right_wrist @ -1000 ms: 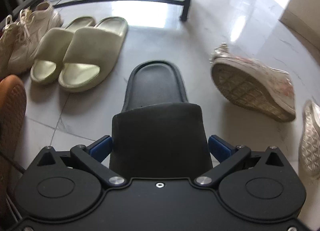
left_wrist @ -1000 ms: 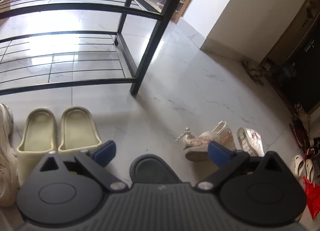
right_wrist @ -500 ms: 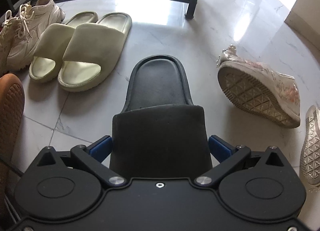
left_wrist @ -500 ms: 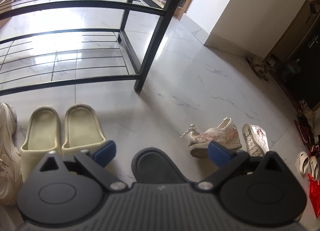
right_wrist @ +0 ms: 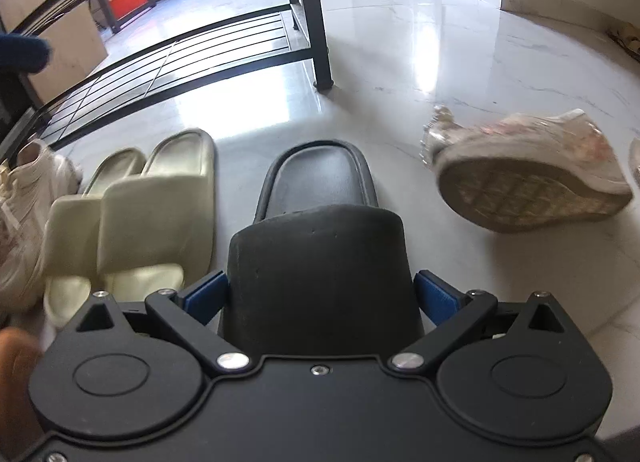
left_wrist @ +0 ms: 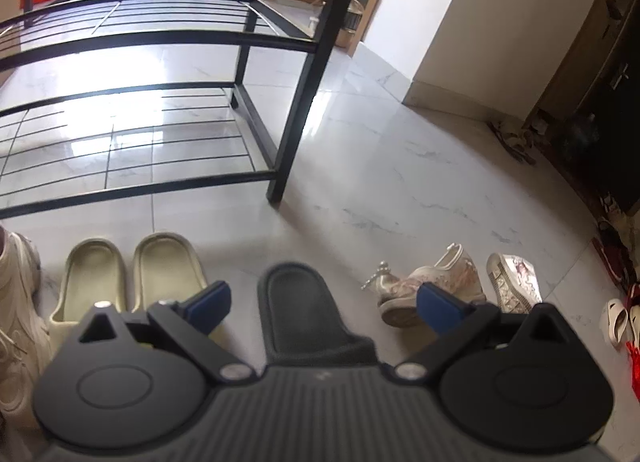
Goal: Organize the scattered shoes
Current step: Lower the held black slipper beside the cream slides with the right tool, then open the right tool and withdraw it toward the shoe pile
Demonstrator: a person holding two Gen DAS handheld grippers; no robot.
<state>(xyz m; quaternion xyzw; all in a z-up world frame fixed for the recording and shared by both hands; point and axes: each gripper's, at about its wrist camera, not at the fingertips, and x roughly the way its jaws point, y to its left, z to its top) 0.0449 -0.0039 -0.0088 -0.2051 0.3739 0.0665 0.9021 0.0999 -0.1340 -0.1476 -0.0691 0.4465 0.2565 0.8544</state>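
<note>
A black slide (right_wrist: pixel 320 262) fills the middle of the right wrist view, heel end pointing away. My right gripper (right_wrist: pixel 322 296) is shut on it, a blue pad against each side of its wide strap. It sits close beside a pair of pale yellow-green slides (right_wrist: pixel 152 214) on the left. In the left wrist view the same black slide (left_wrist: pixel 304 310) lies low between the fingers of my left gripper (left_wrist: pixel 324 304), which stands open and well clear of it. The pale slides (left_wrist: pixel 132 274) are left of it. The right gripper is hidden in that view.
A black metal shoe rack (left_wrist: pixel 296 110) stands just beyond the shoes. A white sneaker (left_wrist: pixel 16 302) lies at the far left. A floral wedge shoe (right_wrist: pixel 532 166) lies on its side to the right, its mate (left_wrist: pixel 516 282) beside it. More shoes (left_wrist: pixel 618 318) line the right wall.
The right gripper has carried the black slide leftward until it sits next to the pale slides, and has rolled so the view now tilts. The left gripper has barely moved.
</note>
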